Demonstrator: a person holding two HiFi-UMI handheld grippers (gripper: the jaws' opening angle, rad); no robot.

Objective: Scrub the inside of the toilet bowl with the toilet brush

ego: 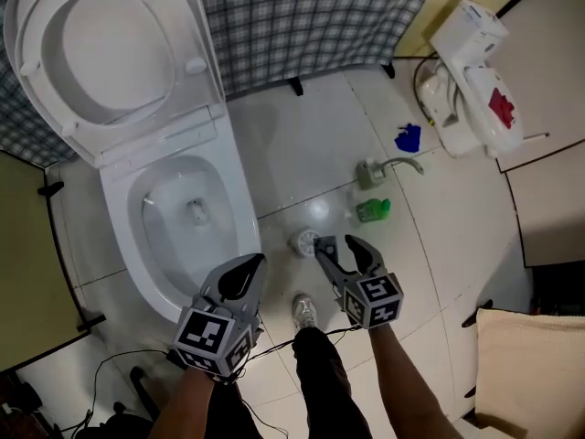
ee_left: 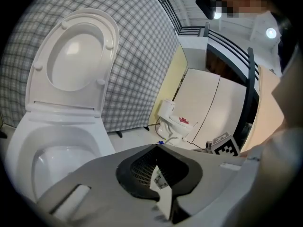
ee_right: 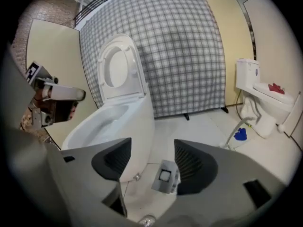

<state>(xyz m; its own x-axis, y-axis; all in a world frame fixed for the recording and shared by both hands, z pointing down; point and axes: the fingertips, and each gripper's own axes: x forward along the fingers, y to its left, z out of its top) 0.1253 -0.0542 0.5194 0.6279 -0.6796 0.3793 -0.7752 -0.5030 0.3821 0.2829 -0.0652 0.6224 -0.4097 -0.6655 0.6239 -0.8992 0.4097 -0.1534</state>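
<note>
a: where's the toilet brush [ego: 306, 242]?
b: as far as i can tell, it's the small grey and white thing standing on the floor, just beside the toilet bowl [ego: 239, 199].
a: and the tools?
b: the right tool [ego: 339, 245] is just by it, jaws released and spread wide, touching nothing. the left tool [ego: 249, 265] is clenched on nothing, by the bowl's front rim. the lid [ego: 110, 53] is up.
</note>
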